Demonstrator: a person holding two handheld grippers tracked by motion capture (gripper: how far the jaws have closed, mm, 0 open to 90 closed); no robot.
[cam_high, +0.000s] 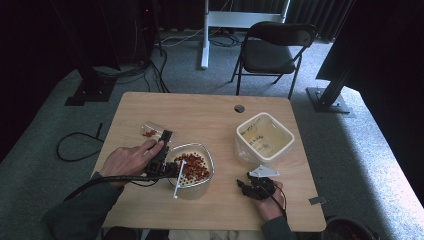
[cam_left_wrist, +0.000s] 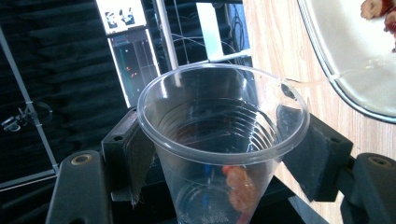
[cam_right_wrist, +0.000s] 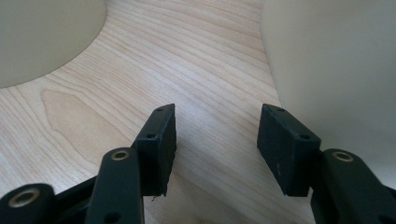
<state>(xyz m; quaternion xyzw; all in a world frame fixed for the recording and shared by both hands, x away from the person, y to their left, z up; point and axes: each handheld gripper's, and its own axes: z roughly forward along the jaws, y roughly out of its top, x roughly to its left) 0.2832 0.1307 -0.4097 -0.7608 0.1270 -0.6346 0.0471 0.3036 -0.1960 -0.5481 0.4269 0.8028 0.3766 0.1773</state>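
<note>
Clear cup clamped in left fingers, right fingers apart over bare table

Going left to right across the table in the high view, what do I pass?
Clear plastic cup held by the left gripper → container of red pieces → right gripper → empty white container.

Your left gripper held the plastic cup on its side at the table's left, just beside the bowl of dried fruit. The empty tub stood to the bowl's right and slightly farther back. Your right gripper lay in front of that tub, near the table's front edge, seemingly between the two containers.
</note>
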